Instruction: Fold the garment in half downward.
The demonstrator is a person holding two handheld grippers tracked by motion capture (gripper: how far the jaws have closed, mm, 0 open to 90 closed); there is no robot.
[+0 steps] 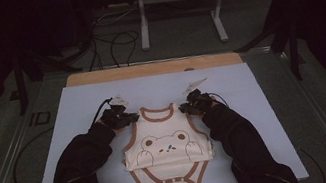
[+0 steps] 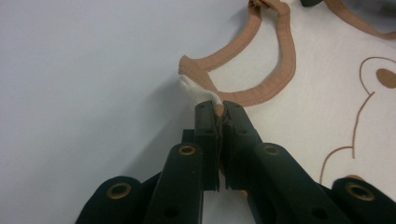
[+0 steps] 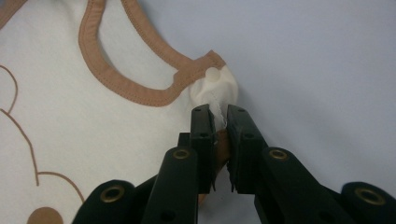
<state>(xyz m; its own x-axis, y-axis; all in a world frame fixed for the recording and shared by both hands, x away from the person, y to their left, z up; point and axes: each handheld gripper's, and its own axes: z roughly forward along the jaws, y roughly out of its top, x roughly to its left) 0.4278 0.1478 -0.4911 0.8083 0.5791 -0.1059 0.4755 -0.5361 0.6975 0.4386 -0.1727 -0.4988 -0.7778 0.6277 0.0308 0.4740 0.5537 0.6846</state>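
A cream baby bodysuit (image 1: 167,151) with brown trim and a bear print lies flat on the pale blue mat (image 1: 77,106), neck opening away from me. My left gripper (image 1: 128,119) is at its left shoulder strap and is shut on the strap's cloth (image 2: 205,95). My right gripper (image 1: 188,109) is at the right shoulder strap, shut on a pinch of cream fabric (image 3: 215,91). In both gripper views the black jaws stand nearly together with cloth bunched between them. The brown neckline trim (image 2: 261,86) (image 3: 126,86) curves beside each grip.
The mat covers a wooden board (image 1: 152,68) on a grey floor. Black cables (image 1: 112,44) lie beyond the board, and a grey metal stand (image 1: 181,7) rises at the back. Bare mat stretches left and right of the garment. Dark sleeves (image 1: 83,166) come in from the bottom.
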